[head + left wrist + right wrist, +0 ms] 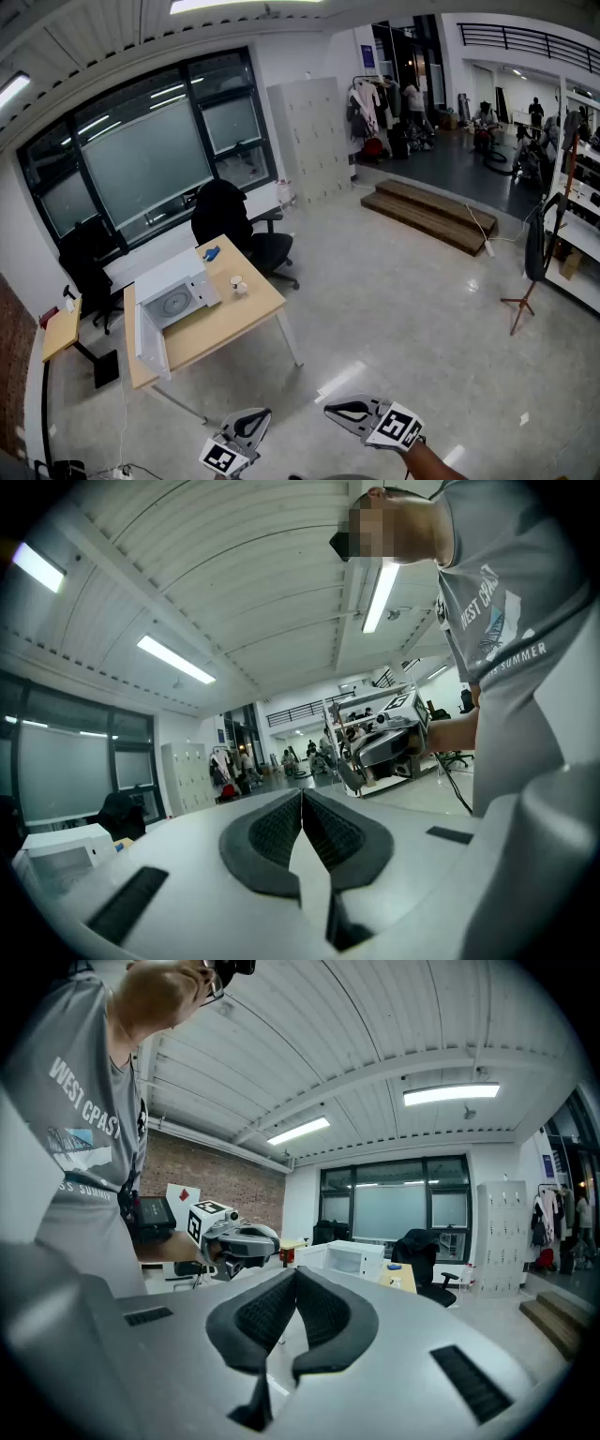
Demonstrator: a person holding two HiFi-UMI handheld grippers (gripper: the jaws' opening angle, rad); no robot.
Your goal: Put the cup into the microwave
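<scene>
A small white cup (238, 284) stands on a wooden table (258, 309) far across the room, just right of a white microwave (173, 298) whose door hangs open. Both grippers are held low at the bottom of the head view, far from the table. My left gripper (247, 424) is shut with nothing in it, its pads meeting at the tips (302, 791). My right gripper (350, 411) is also shut and empty (294, 1271). The right gripper view shows the microwave (343, 1258) in the distance.
A small blue object (210, 252) lies at the table's far end. A black office chair (246, 232) stands behind the table, and another chair (86, 267) and a small side desk (60, 335) are to its left. A low wooden platform (427, 216) lies at the right.
</scene>
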